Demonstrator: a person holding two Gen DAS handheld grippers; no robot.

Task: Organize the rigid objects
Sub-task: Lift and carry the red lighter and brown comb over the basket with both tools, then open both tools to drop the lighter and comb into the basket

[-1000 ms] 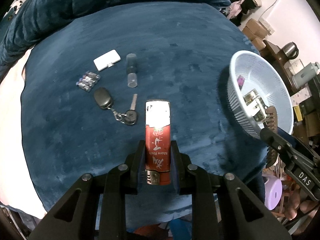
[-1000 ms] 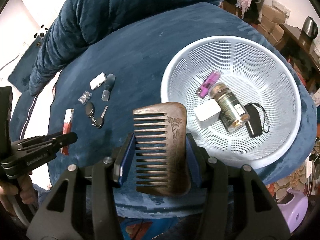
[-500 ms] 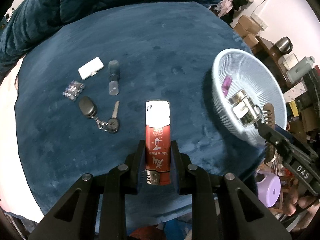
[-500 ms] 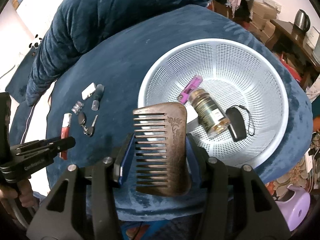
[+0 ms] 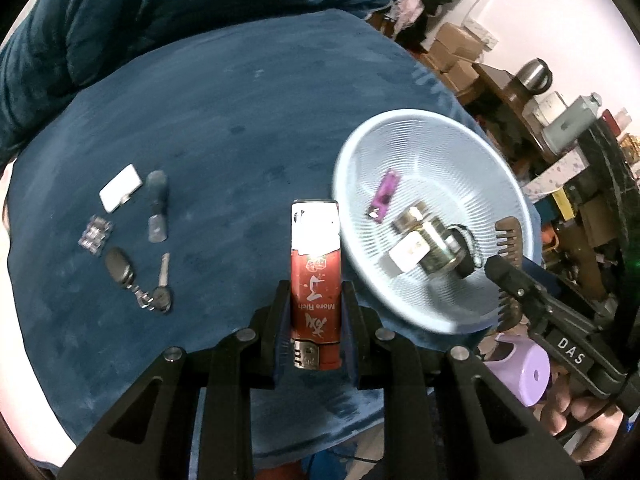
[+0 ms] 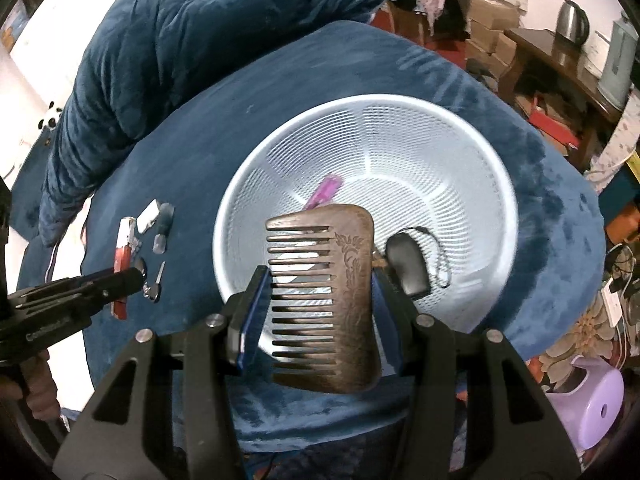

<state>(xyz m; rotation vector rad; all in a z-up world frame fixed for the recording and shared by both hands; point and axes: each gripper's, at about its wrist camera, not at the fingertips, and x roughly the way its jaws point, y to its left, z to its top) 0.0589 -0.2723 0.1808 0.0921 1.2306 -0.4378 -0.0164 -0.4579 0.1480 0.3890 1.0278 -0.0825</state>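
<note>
My left gripper (image 5: 316,300) is shut on a red and white lighter (image 5: 316,264), held above the blue table just left of the white mesh basket (image 5: 400,152). My right gripper (image 6: 320,292) is shut on a brown wooden comb (image 6: 324,292), held over the near rim of the basket (image 6: 460,148). The basket holds a purple lighter (image 5: 383,195), a metal jar (image 5: 434,240), a white block (image 5: 408,255) and a black key fob (image 6: 408,266). The comb (image 5: 509,238) and right gripper also show in the left wrist view at the basket's right rim.
On the blue cloth at left lie a white case (image 5: 121,187), a small grey capped tube (image 5: 157,206), a clear battery pack (image 5: 95,234) and a car key with fob (image 5: 138,280). A rumpled blue blanket (image 6: 180,52) lies behind. A purple stool (image 5: 528,368) stands below the table edge.
Both grippers have moved toward the basket. The comb now hangs over the basket's near rim, and the lighter is close beside its left side.
</note>
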